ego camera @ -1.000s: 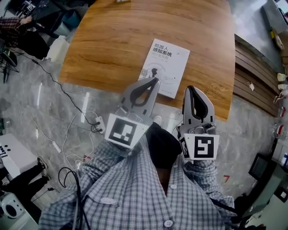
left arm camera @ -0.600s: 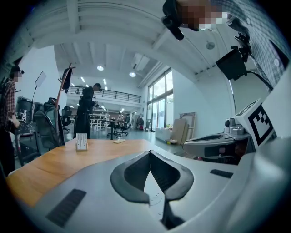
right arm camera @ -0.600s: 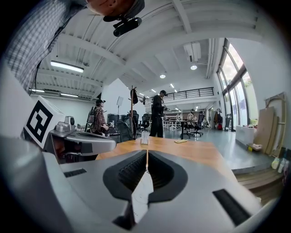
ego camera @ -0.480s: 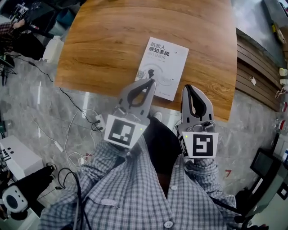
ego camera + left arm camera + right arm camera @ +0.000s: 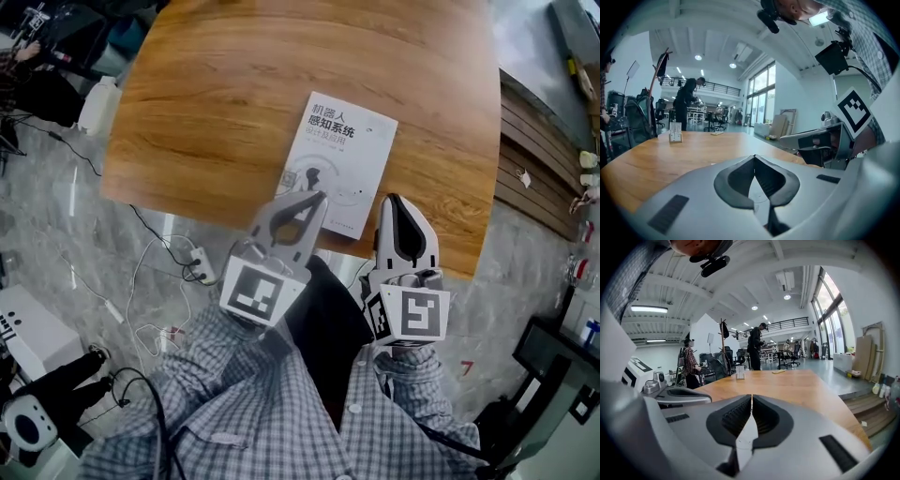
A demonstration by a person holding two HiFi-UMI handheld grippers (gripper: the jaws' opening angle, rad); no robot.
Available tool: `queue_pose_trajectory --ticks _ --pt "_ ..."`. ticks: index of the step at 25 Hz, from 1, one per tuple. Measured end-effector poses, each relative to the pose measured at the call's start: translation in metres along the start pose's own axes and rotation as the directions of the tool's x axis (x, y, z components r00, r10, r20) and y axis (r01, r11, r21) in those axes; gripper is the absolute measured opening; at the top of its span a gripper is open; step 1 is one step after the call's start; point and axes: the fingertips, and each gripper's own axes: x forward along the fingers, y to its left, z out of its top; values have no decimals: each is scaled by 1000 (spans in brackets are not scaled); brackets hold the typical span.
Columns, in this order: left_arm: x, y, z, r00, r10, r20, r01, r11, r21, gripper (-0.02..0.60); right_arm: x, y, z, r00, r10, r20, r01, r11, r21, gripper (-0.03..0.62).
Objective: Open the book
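Note:
A closed white book (image 5: 338,161) with dark print on its cover lies flat on the wooden table (image 5: 216,94), close to the near edge. My left gripper (image 5: 318,196) is shut and empty, and its tip overlaps the book's near edge in the head view. My right gripper (image 5: 396,201) is also shut and empty, just right of the book's near right corner. In the left gripper view the left gripper (image 5: 754,157) has its jaws meeting at the tip, low over the tabletop (image 5: 670,157). The right gripper (image 5: 751,396) in its own view shows the same.
A small upright card holder (image 5: 675,136) stands far down the table. People stand beyond its far end (image 5: 755,350). Cables and a power strip (image 5: 199,268) lie on the floor at the left. Wooden steps (image 5: 534,141) run along the right.
Both grippers have come down and forward toward the table's near edge, staying shut. The left tip now reaches over the book's near edge. The book has not moved.

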Motion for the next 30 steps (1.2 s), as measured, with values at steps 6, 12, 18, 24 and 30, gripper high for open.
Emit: queue_pose_trajectory --ticks 6,12,18,24,30 --pt "12 8 -25 999 -19 -48 17 999 -39 2 16 -15 -29 991 -69 -110 75 996 54 25" --pt "20 16 -54 994 -33 -103 27 998 -60 2 30 -14 -65 973 -64 -222 88 991 103 25" --pt "26 23 -78 988 -39 -149 29 997 -67 2 36 -15 -100 945 -63 -322 109 986 127 26" --pt "31 26 -91 986 -40 -163 29 997 -70 2 35 -15 -130 911 -36 -411 120 976 182 65" --pt "34 25 -95 984 -47 -171 41 998 -41 2 38 -15 -144 890 12 -455 111 964 242 129"
